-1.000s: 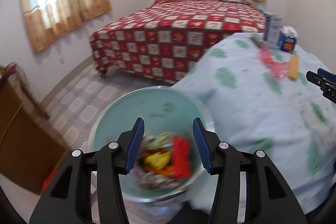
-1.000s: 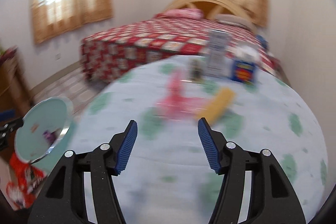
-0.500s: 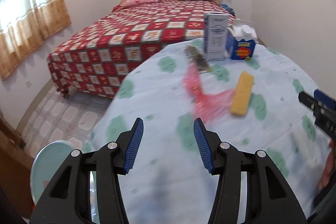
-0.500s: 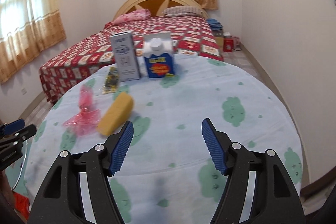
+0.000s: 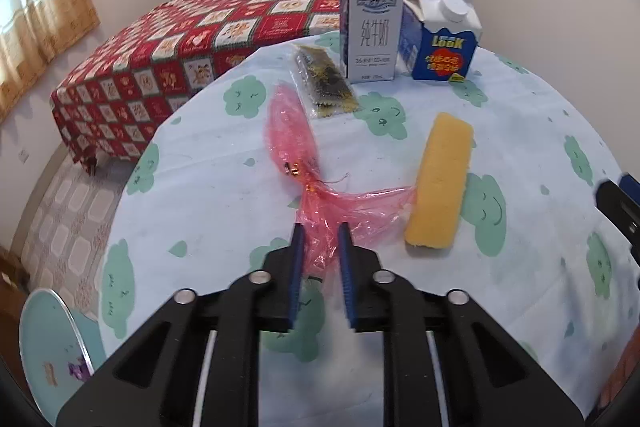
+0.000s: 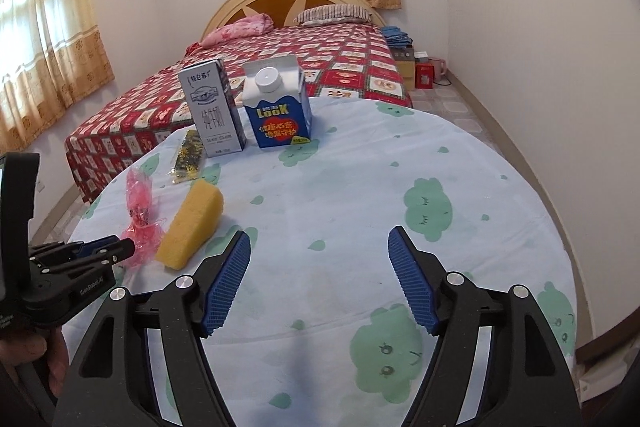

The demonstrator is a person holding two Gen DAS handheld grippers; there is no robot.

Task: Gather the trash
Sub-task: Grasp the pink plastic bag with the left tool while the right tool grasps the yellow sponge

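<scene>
bin [image 5: 48, 359]: cut by frame edge, half behind table | right gripper [image 5: 618, 203]: mostly out of frame

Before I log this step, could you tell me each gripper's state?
Left gripper: closing, with the pink plastic bag between its jaws.
Right gripper: opening, nothing between its jaws.

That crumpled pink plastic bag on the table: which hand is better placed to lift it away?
Left. The left gripper is closing with the crumpled pink plastic bag between its jaws; the right gripper is opening over bare tablecloth.
</scene>
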